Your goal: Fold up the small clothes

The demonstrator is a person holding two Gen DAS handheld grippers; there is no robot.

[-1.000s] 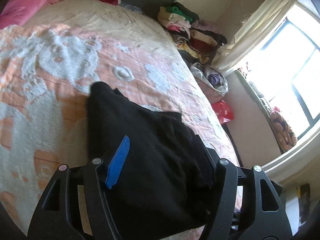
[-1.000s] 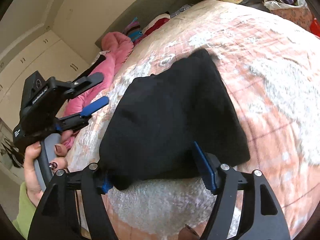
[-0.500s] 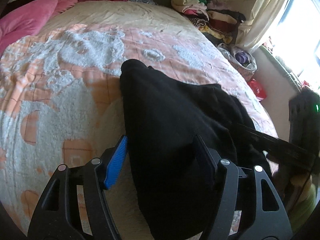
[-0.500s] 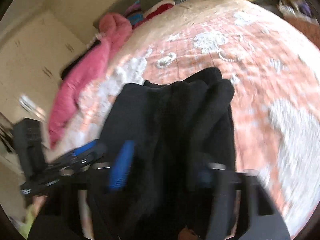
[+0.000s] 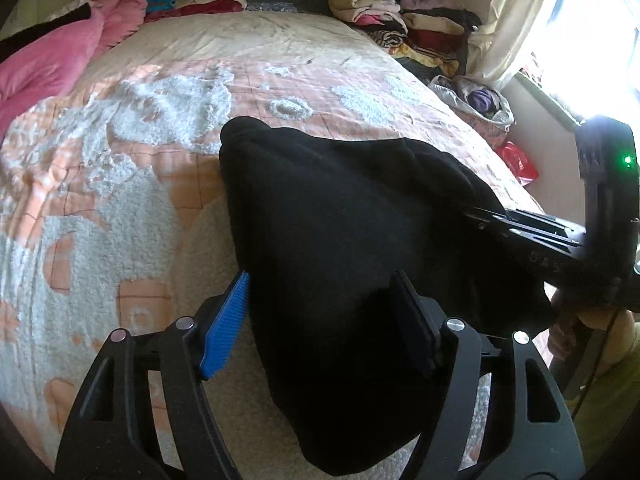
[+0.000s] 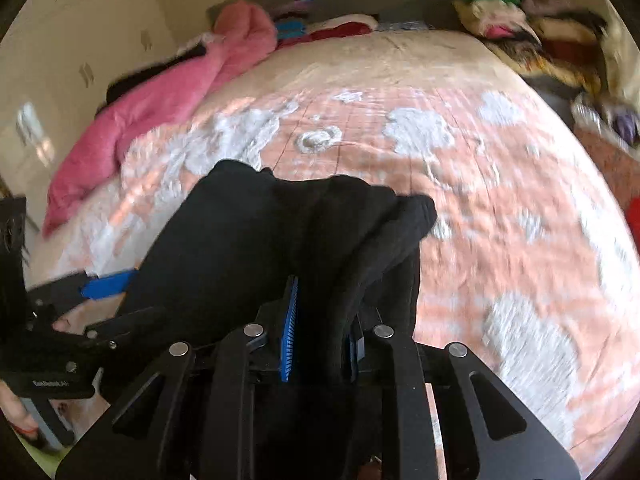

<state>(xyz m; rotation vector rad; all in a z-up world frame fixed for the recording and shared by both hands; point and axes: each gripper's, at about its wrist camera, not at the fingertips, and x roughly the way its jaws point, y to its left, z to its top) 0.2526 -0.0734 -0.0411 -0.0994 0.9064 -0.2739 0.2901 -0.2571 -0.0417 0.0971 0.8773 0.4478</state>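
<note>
Your left gripper (image 5: 320, 320) and right gripper (image 6: 318, 330) are black, with silver screws and ribbed blue pads (image 5: 225, 330). The right one shows a green light (image 5: 627, 159); your sleeve (image 5: 608, 408) is yellow-green.

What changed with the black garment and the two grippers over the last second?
The right gripper went from open around the black garment's near edge to shut on a bunched fold of it. The garment, flat a second ago, is now gathered into ridges. The left gripper stayed open with the cloth between its fingers. The bedspread and the clothes pile are unchanged.
</note>
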